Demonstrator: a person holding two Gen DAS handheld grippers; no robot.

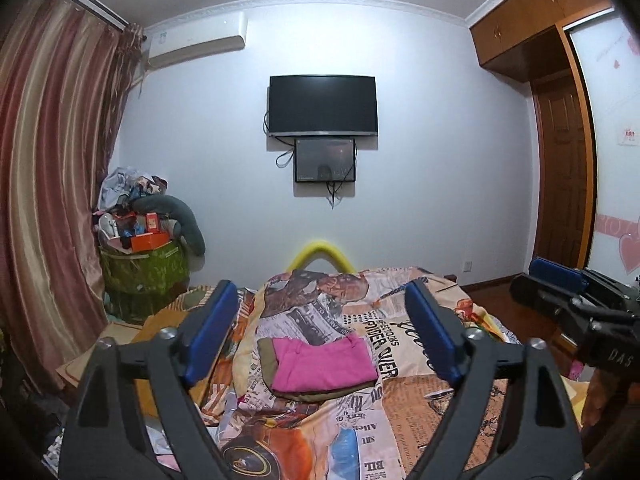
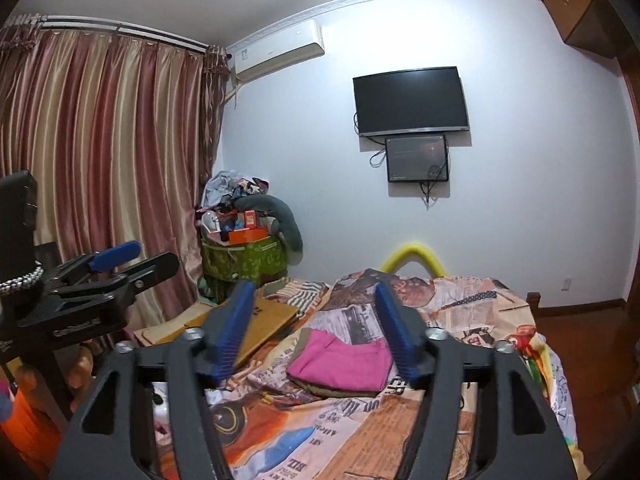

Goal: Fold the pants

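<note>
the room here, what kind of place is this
Most likely a home bedroom. A bed with a newspaper-print cover fills the foreground, a TV hangs on the far wall, and long striped curtains cover the window side, with a built-in wooden wardrobe opposite.

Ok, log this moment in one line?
pants: folded, on bed | left gripper: open, empty | right gripper: open, empty

The bright pink fabric pants lie folded into a compact, roughly rectangular bundle. An olive-khaki layer, lining or underside, shows along the near edge and the left end. The bundle rests flat on the bed's newspaper-print cover, about midway along the bed, well short of the yellow curved piece at the bed's far end. Nothing touches it.
</note>
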